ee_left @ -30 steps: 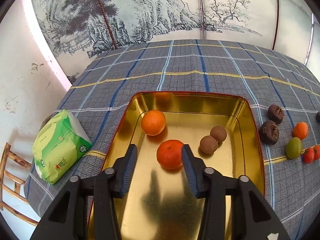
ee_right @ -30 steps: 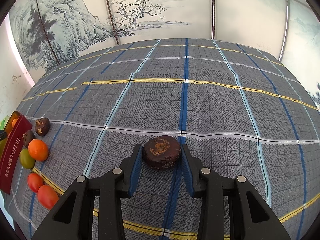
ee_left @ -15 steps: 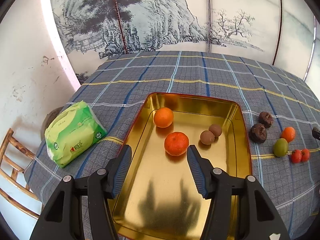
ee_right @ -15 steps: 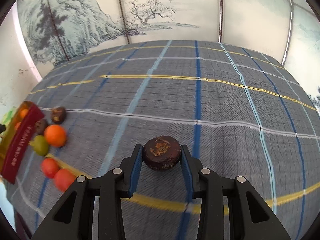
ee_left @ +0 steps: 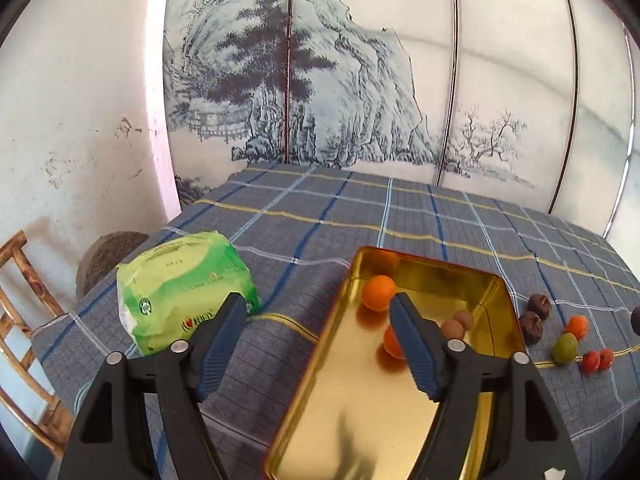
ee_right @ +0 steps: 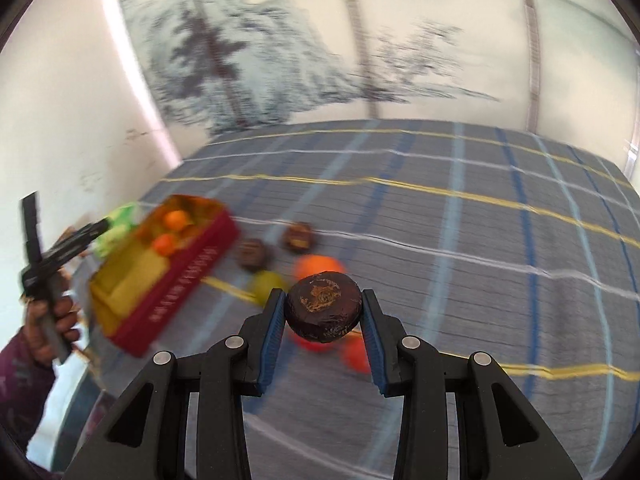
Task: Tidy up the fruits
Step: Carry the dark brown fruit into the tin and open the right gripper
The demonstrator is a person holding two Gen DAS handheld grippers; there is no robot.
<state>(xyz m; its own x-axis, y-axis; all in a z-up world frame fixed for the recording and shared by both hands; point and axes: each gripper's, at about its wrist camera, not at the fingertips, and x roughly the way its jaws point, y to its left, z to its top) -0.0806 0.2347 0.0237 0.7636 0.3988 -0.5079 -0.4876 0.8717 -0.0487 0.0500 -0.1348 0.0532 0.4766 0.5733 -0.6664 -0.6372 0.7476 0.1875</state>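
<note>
— Since a second ago the right gripper (ee_right: 323, 320) has lifted the dark fruit (ee_right: 322, 307) off the desk (ee_right: 480, 240); its jaws clench it, centre frame.

— And the left gripper (ee_left: 316, 344)?

— Pulled back, jaws released, empty. Four fruits lie in the tin (ee_left: 360, 408); about six wait lower right.

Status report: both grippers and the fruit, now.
Left gripper open, empty. Right gripper shut on dark brown wrinkled round fruit, off the cloth. Gold rectangular tin tray left; loose fruit between.
</note>
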